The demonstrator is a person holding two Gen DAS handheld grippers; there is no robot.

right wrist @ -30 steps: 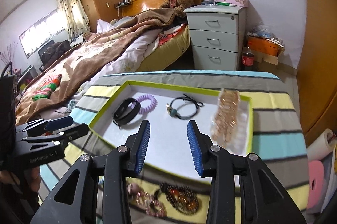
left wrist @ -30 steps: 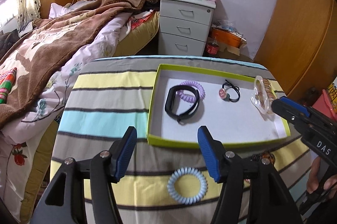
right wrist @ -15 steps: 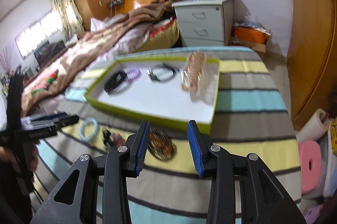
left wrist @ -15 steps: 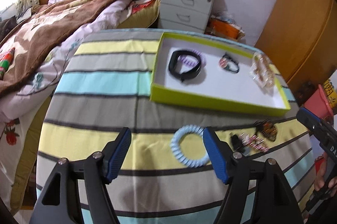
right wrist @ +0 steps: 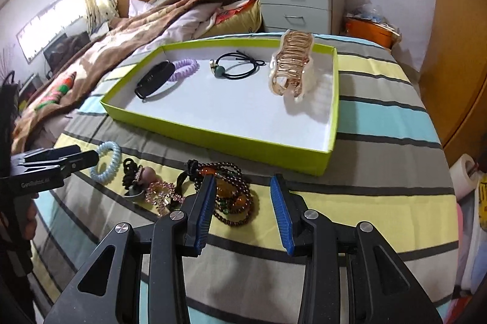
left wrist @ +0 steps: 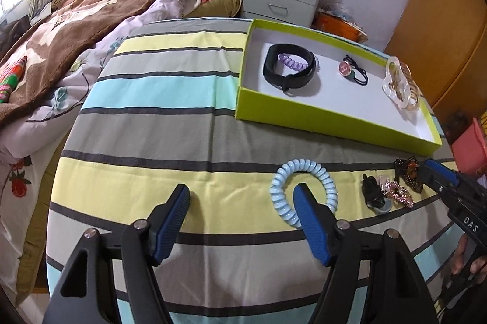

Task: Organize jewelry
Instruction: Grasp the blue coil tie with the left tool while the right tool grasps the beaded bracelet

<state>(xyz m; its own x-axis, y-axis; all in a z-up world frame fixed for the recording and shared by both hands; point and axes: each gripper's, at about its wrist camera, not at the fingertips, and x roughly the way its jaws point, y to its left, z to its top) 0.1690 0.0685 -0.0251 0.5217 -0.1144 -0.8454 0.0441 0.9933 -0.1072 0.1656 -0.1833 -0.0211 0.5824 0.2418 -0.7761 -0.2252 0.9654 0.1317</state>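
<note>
A lime-green tray [left wrist: 328,127] [right wrist: 219,138] on the striped table holds a black band [left wrist: 289,69], a purple coil tie [right wrist: 184,69], a black hair tie with charm [right wrist: 236,66] and a gold claw clip [right wrist: 292,66]. On the cloth in front of it lie a light-blue coil tie [left wrist: 304,190] [right wrist: 106,161], a pink rhinestone clip [right wrist: 159,191] and a dark bead bracelet [right wrist: 231,196]. My left gripper [left wrist: 242,196] is open, its right finger just inside the blue coil. My right gripper [right wrist: 242,187] is open just above the bead bracelet.
A bed with a brown blanket [left wrist: 91,19] lies left of the table. A grey nightstand [right wrist: 299,5] stands behind. A wooden wardrobe [left wrist: 441,19] is at the right. A paper roll [right wrist: 464,171] sits beyond the table's right edge.
Both grippers have pulled back from the tray toward the table's front edge and dropped lower. The left now sits over the blue coil tie, the right over the bead bracelet.
</note>
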